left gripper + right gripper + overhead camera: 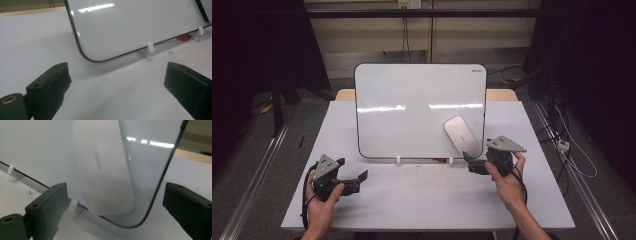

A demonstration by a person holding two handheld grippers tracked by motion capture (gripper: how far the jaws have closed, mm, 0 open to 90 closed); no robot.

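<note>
A white eraser [459, 134] clings low on the right of the whiteboard [412, 100], which stands upright across the bench's [412, 200] middle. The right claw [473, 163], spread wide, faces it just beside the board's lower right corner; the left claw [354, 181], also spread, waits near the front left. A hard push could tip the board off its clips [398, 160].

Glossy board, matt table

The whiteboard [412, 107] is smooth and glossy, mirroring ceiling lights; its white eraser [459, 132] looks like satin plastic. The table [422, 200] is matt white, faintly scuffed. Gripper jaws are matt black, probably plastic.
</note>
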